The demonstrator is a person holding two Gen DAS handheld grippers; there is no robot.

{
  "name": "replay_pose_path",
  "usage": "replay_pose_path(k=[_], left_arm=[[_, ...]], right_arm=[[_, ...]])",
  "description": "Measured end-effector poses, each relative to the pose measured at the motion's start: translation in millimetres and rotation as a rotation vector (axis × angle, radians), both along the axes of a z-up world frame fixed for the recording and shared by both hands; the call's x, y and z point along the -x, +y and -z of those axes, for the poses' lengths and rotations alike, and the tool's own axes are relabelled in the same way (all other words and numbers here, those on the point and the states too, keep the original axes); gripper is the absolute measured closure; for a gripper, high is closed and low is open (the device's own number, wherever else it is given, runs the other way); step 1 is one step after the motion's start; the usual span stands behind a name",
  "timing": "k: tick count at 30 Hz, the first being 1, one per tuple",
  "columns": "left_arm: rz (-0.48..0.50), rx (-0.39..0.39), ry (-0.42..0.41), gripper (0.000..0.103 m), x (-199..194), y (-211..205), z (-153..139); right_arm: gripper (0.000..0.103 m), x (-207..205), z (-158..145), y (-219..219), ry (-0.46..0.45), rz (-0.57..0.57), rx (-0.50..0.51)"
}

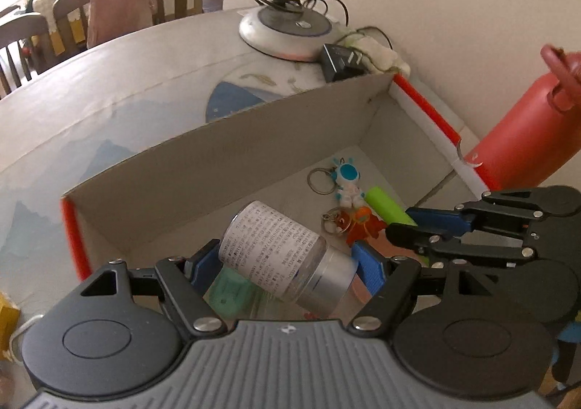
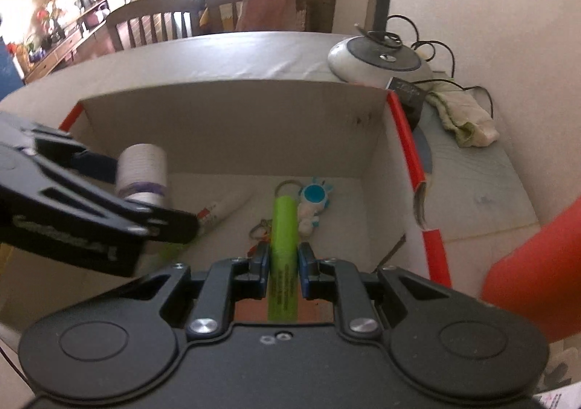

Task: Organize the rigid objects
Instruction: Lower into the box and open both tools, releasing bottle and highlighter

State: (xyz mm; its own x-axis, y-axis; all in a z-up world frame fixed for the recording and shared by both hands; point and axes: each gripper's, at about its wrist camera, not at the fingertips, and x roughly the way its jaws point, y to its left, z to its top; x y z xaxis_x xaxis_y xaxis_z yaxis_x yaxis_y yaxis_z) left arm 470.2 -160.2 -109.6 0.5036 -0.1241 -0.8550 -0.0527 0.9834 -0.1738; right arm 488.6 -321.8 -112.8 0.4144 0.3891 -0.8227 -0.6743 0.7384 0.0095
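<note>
An open cardboard box [image 1: 225,169] [image 2: 232,126] with red edges stands on the table. My left gripper [image 1: 279,264] is shut on a clear bottle [image 1: 283,249] with a printed label and silver cap, held over the box; it also shows in the right wrist view [image 2: 143,169]. My right gripper [image 2: 284,260] is shut on a lime green tube [image 2: 284,245] above the box floor; the tube shows in the left wrist view [image 1: 385,204]. On the box floor lie a blue-white figure keychain [image 1: 346,184] [image 2: 312,202], an orange keychain [image 1: 363,224] and a white tube [image 2: 218,209].
A red bottle [image 1: 523,126] [image 2: 537,264] stands right of the box. A lamp base [image 1: 287,28] [image 2: 377,60], a black adapter [image 1: 341,60] and a cloth [image 2: 461,115] sit behind it by the wall. Wooden chairs [image 2: 152,20] stand beyond the table.
</note>
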Motion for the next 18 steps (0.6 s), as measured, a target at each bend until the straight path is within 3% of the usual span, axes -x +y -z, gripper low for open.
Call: replay_pose_path(k=[10, 15, 18], left_arm=[[-0.011, -0.032, 0.104, 0.025, -22.8, -4.7, 24.0], [-0.028, -0.021, 0.154, 0.025, -30.2, -2.9, 34.0], [-0.029, -0.020, 0.153, 0.025, -30.7, -3.9, 35.6]], right_arm=[[0.088, 3.4, 10.3, 5.4, 0.005, -0.040, 0.038], [0.082, -1.9, 8.7, 3.6, 0.024, -0.033, 0.027], [0.082, -2.7, 7.5, 2.1, 0.026, -0.029, 0.024]])
